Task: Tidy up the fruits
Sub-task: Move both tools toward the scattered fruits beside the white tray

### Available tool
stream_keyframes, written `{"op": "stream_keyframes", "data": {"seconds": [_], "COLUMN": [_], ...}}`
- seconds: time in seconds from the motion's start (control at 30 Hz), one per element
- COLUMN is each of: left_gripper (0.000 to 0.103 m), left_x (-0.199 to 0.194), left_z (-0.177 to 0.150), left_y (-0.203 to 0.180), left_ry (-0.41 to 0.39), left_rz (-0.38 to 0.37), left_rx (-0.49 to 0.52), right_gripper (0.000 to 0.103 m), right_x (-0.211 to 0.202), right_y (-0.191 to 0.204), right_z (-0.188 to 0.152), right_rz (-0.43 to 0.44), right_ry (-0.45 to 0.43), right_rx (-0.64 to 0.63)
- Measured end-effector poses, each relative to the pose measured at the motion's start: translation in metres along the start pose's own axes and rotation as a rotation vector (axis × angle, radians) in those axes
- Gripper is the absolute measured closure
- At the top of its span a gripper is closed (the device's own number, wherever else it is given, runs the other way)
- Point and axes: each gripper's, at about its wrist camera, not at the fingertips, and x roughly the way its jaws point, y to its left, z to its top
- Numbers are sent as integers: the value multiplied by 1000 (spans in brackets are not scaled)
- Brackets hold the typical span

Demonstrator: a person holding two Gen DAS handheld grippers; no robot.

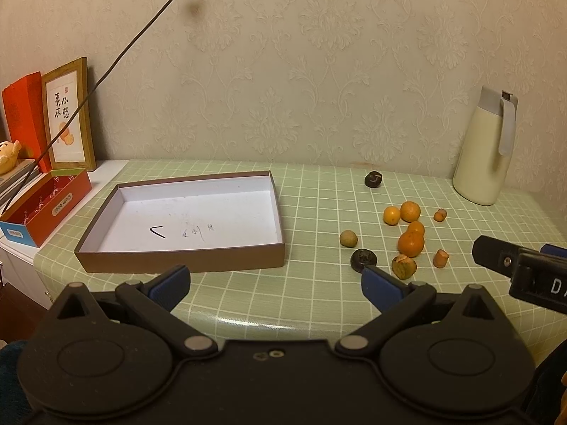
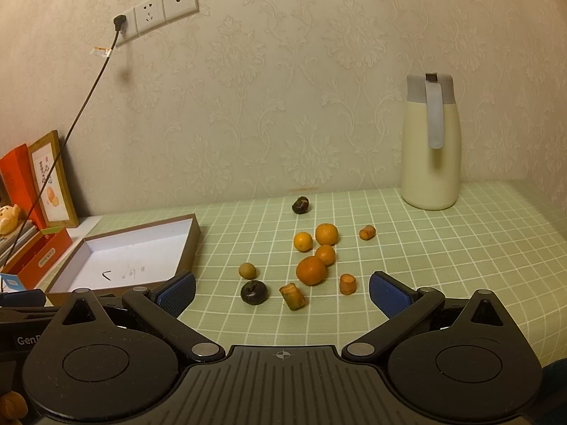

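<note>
Green checked tablecloth (image 2: 425,248) against patterned wallpaper (image 2: 283,88); scattered fruits (image 2: 311,270) beside what looks like an empty box lid (image 1: 184,219). Left gripper (image 1: 275,281) and right gripper (image 2: 281,289) both spread, holding nothing.

Pale green tablecloth (image 2: 443,248) gridded with white lines; shallow box (image 1: 184,258) brown outside, white inside; four bright orange citrus fruits (image 2: 310,270), two near-black ones (image 2: 253,292), one olive-yellow (image 2: 247,270); cream jug (image 2: 430,173) with grey lid; beige damask wallpaper (image 2: 283,106); blue gripper pads (image 2: 384,292)

home interior, damask wallpaper (image 2: 283,71), wall socket (image 2: 156,12) above framed calligraphy print (image 1: 67,117), cream thermos jug (image 2: 430,145) on green checked tablecloth (image 2: 443,265)
</note>
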Motion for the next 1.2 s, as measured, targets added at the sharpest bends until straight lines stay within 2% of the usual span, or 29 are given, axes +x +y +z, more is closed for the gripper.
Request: {"op": "stream_keyframes", "data": {"seconds": [0.2,0.3,0.53,0.93,1.2], "left_gripper": [6,6,6,6,6], "left_x": [2,4,7,27,62], "left_z": [0,1,2,2,0], "left_y": [0,2,-2,-18,-37], "left_ry": [10,48,48,3,30], "left_rz": [-7,-37,-54,-78,-109], "left_rx": [-14,-50,-36,47,141], "right_gripper": [0,0,0,0,0], "right_x": [2,2,3,19,48], "right_y": [-2,-3,-5,-24,-44], "right_z": [0,0,-1,-4,-6], "right_rz": [-1,0,0,-23,-73], "right_ry": [4,5,8,19,32], "right_rx": [6,10,11,28,28]}}
